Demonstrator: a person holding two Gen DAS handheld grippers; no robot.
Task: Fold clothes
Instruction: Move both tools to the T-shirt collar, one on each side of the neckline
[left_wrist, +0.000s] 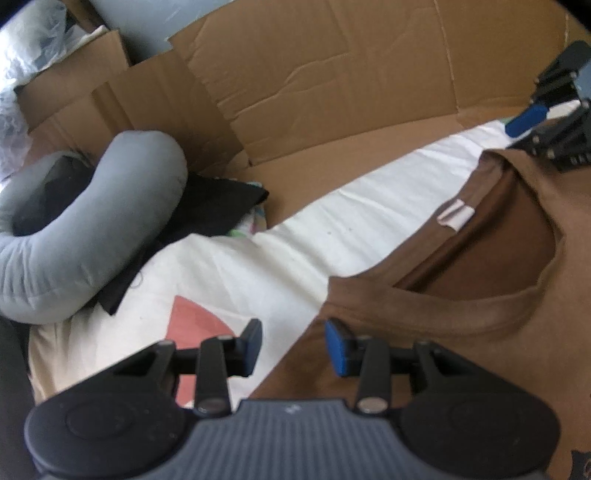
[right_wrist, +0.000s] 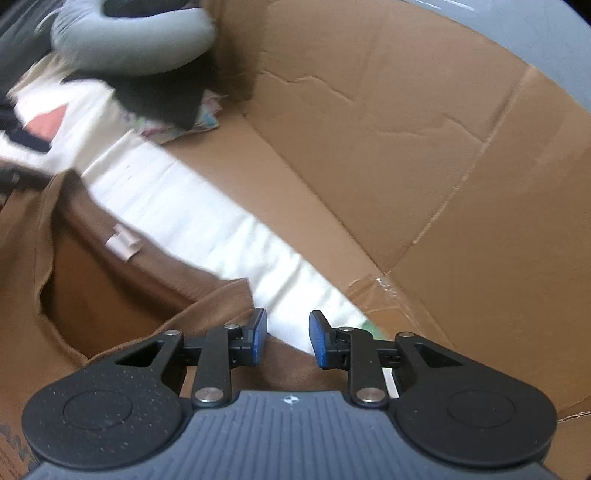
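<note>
A brown T-shirt (left_wrist: 461, 321) lies flat on a white sheet (left_wrist: 295, 251), its neck opening and a pale label (left_wrist: 455, 216) facing up. My left gripper (left_wrist: 293, 345) is open just above the shirt's left shoulder edge, nothing between its blue pads. The right gripper (left_wrist: 546, 125) shows at the far right of the left wrist view, by the other shoulder. In the right wrist view the same brown T-shirt (right_wrist: 110, 288) fills the lower left, and my right gripper (right_wrist: 288, 338) stands open over its shoulder corner, holding nothing.
Flattened cardboard (left_wrist: 314, 74) rises behind the sheet like a wall, and it (right_wrist: 424, 166) also shows in the right wrist view. A grey curved pillow (left_wrist: 74, 229) rests on dark folded cloth (left_wrist: 207, 206) at the left. A red patch (left_wrist: 192, 321) marks the sheet.
</note>
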